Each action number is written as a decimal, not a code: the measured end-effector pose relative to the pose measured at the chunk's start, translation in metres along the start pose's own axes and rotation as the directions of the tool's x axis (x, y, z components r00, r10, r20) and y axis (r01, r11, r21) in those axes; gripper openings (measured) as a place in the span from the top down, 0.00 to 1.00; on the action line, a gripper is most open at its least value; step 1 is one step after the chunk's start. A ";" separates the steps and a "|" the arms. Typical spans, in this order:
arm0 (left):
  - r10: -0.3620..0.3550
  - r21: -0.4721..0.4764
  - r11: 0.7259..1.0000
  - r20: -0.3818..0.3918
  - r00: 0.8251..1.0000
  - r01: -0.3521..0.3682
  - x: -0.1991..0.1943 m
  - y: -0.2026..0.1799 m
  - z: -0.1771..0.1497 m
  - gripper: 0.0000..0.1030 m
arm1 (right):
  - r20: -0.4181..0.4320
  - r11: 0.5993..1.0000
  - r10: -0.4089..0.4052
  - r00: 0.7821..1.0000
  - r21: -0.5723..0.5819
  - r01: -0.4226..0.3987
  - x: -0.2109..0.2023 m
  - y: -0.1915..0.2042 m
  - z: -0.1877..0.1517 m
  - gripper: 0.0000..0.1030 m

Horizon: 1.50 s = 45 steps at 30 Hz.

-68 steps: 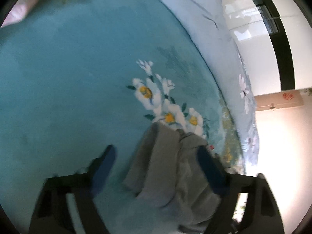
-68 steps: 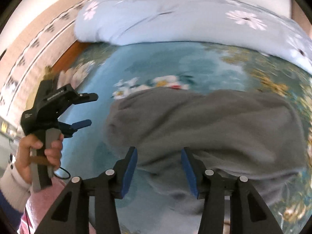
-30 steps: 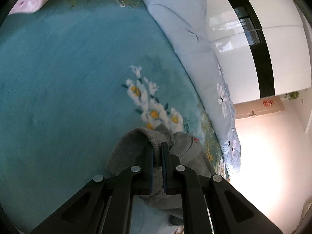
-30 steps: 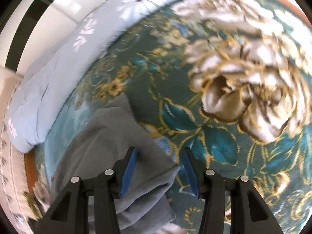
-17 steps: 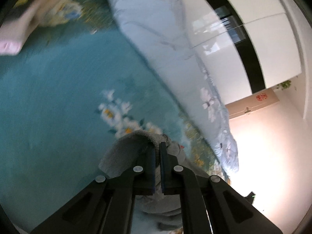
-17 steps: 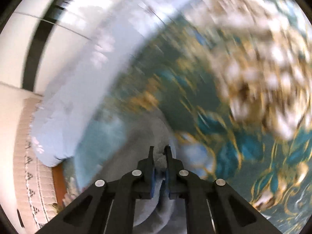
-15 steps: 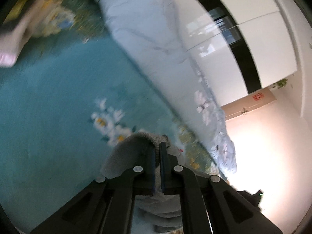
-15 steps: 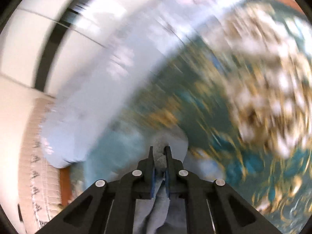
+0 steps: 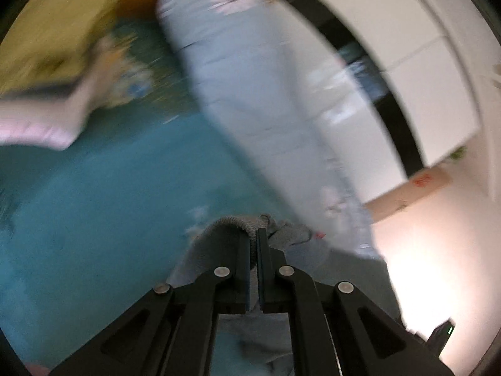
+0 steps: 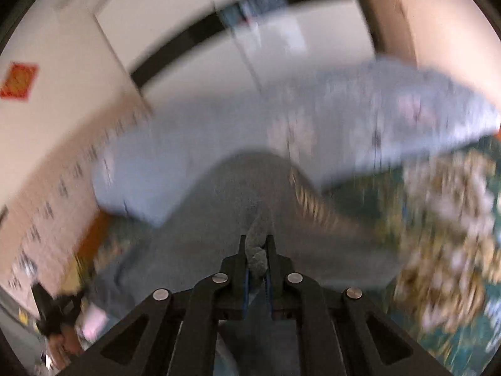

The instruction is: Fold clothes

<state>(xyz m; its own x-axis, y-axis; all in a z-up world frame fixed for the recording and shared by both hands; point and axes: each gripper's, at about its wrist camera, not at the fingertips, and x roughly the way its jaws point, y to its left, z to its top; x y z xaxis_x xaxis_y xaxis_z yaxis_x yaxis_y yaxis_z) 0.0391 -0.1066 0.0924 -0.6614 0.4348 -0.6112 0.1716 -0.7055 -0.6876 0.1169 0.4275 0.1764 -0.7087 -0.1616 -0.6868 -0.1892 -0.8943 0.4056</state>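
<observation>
A grey knitted garment (image 9: 225,224) hangs over a teal flowered bedspread (image 9: 94,225). In the left wrist view my left gripper (image 9: 253,235) is shut on its ribbed edge, and the cloth drapes down on both sides of the fingers. In the right wrist view my right gripper (image 10: 256,244) is shut on a bunched fold of the same grey garment (image 10: 238,188), which stretches away from it toward the left. The other gripper (image 10: 59,310), held in a hand, shows blurred at the lower left of that view.
A rolled pale blue quilt (image 9: 266,119) lies along the far side of the bed (image 10: 447,238). White wardrobe doors (image 10: 219,50) stand behind it. A pink sleeve (image 9: 40,125) crosses the upper left of the left wrist view. Both views are blurred by motion.
Both grippers have risen with the grey garment, lifting it off the bedspread. The right gripper went from open around the fold to shut on it and rolled, so the wall now fills its view.
</observation>
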 end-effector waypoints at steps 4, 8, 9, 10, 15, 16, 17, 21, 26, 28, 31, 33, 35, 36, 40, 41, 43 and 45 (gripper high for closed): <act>0.122 -0.070 0.989 -0.071 0.990 -0.127 0.016 0.049 -0.020 0.97 | -0.249 0.998 -0.034 0.968 0.038 0.045 0.070 -0.013 -0.084 0.92; 0.133 -0.110 0.984 -0.085 0.987 -0.142 0.019 0.065 -0.025 0.97 | -0.347 0.994 -0.040 0.937 0.082 0.073 0.095 -0.027 -0.122 0.89; 0.137 -0.096 0.985 -0.081 0.987 -0.144 0.018 0.063 -0.024 0.97 | -0.358 0.992 -0.039 0.933 0.095 0.078 0.097 -0.031 -0.125 0.89; 0.147 -0.078 0.985 -0.083 0.986 -0.154 0.019 0.062 -0.024 0.97 | -0.363 0.991 -0.035 0.931 0.109 0.080 0.097 -0.035 -0.126 0.88; 0.147 -0.113 0.981 -0.093 0.985 -0.157 0.023 0.069 -0.026 0.97 | -0.296 0.977 0.040 0.954 0.211 0.025 0.072 -0.063 -0.105 0.62; 0.139 -0.129 0.980 -0.089 0.986 -0.149 0.022 0.071 -0.027 0.97 | -0.268 0.973 0.044 0.962 0.229 0.019 0.065 -0.071 -0.098 0.55; 0.134 -0.141 0.979 -0.086 0.987 -0.145 0.020 0.072 -0.029 0.97 | -0.239 0.970 0.032 0.970 0.242 0.027 0.059 -0.078 -0.090 0.53; 0.133 -0.145 0.979 -0.080 0.988 -0.143 0.017 0.071 -0.032 0.97 | -0.170 0.917 -0.074 0.983 0.375 0.134 0.046 -0.136 -0.069 0.52; 0.150 -0.128 0.979 -0.081 0.985 -0.160 0.018 0.068 -0.033 0.97 | -0.164 0.705 -0.067 0.984 0.690 0.163 0.069 -0.217 -0.085 0.51; 0.152 -0.137 0.977 -0.082 0.985 -0.163 0.019 0.070 -0.033 0.97 | -0.129 0.620 -0.052 0.990 0.773 0.133 0.074 -0.231 -0.094 0.51; 0.154 -0.143 0.976 -0.083 0.985 -0.165 0.019 0.070 -0.033 0.97 | -0.084 0.578 -0.033 0.996 0.811 0.088 0.081 -0.235 -0.095 0.51; 0.160 -0.137 0.976 -0.085 0.983 -0.171 0.020 0.069 -0.034 0.97 | -0.086 0.592 -0.034 0.996 0.801 0.090 0.086 -0.234 -0.088 0.51; 0.165 -0.132 0.976 -0.087 0.982 -0.175 0.021 0.069 -0.034 0.97 | -0.089 0.599 -0.037 0.995 0.795 0.094 0.091 -0.232 -0.081 0.54; 0.165 -0.132 0.976 -0.087 0.982 -0.176 0.021 0.069 -0.033 0.97 | -0.096 0.603 -0.036 0.995 0.791 0.098 0.096 -0.231 -0.076 0.62; 0.165 -0.136 0.975 -0.091 0.982 -0.176 0.022 0.070 -0.033 0.97 | -0.160 0.626 -0.046 0.986 0.764 0.154 0.109 -0.218 -0.055 0.94; 0.166 -0.134 0.975 -0.093 0.982 -0.178 0.023 0.069 -0.033 0.97 | -0.174 0.641 -0.040 0.984 0.751 0.159 0.109 -0.215 -0.046 0.94; 0.170 -0.125 0.976 -0.094 0.981 -0.181 0.024 0.069 -0.032 0.97 | -0.155 0.696 -0.020 0.988 0.707 0.126 0.102 -0.203 -0.017 0.95; 0.168 -0.114 0.977 -0.089 0.982 -0.178 0.025 0.067 -0.032 0.97 | -0.090 0.769 -0.006 0.996 0.637 0.062 0.084 -0.186 0.021 0.95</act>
<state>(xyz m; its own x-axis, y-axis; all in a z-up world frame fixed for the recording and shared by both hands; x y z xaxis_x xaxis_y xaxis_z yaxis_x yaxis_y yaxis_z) 0.0572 -0.1250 0.0186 -0.5553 0.3578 -0.7507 0.3690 -0.7030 -0.6080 0.0789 0.5887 0.0561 -0.6436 -0.1933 -0.7405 -0.6220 -0.4316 0.6533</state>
